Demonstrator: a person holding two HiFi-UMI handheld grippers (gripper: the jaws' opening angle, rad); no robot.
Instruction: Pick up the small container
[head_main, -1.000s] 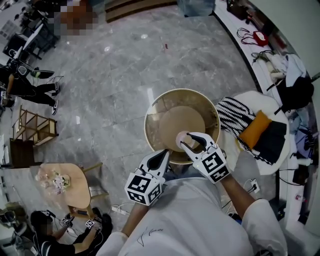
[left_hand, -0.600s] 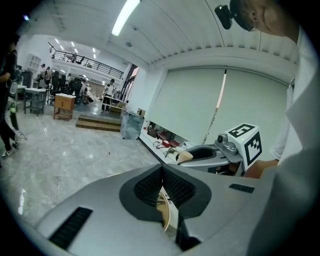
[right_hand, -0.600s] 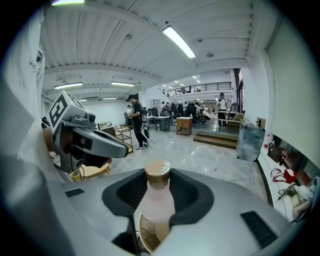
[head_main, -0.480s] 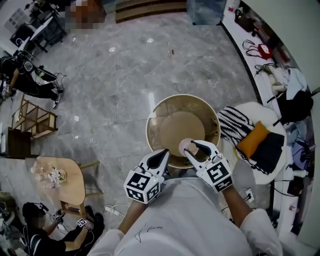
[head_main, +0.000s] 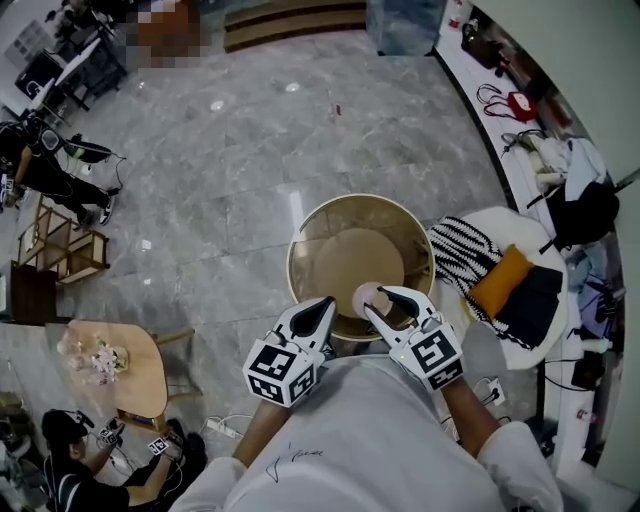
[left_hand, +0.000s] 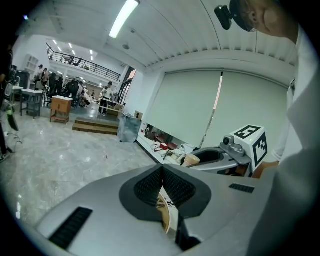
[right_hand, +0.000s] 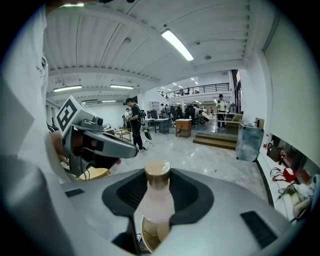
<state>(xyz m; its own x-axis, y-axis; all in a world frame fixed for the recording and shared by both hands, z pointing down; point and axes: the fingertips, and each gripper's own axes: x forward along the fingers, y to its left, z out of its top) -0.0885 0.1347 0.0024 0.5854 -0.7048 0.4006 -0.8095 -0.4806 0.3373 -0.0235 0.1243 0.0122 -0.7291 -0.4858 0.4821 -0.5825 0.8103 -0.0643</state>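
The small container (head_main: 368, 296) is a pale pink bottle with a gold cap (right_hand: 157, 170). My right gripper (head_main: 377, 300) is shut on it, holding it upright above the near edge of the round wooden table (head_main: 300, 240). In the right gripper view the bottle (right_hand: 156, 202) stands between the dark pads, with the table rim showing below it. My left gripper (head_main: 325, 304) hangs just left of the right one by the table's near rim, jaws shut with nothing in them. The left gripper view shows its pads (left_hand: 150, 186) meeting, and beyond them the right gripper (left_hand: 220, 157) with the bottle (left_hand: 190, 160).
A white chair (head_main: 545, 335) to the right of the table carries a striped cloth (head_main: 460, 240) and an orange cushion (head_main: 500, 272). A small wooden table (head_main: 125, 365) stands at the lower left. A person (head_main: 55, 170) sits far left on the marble floor.
My right gripper has risen slightly with the bottle still in its jaws. The left gripper has stayed where it was.
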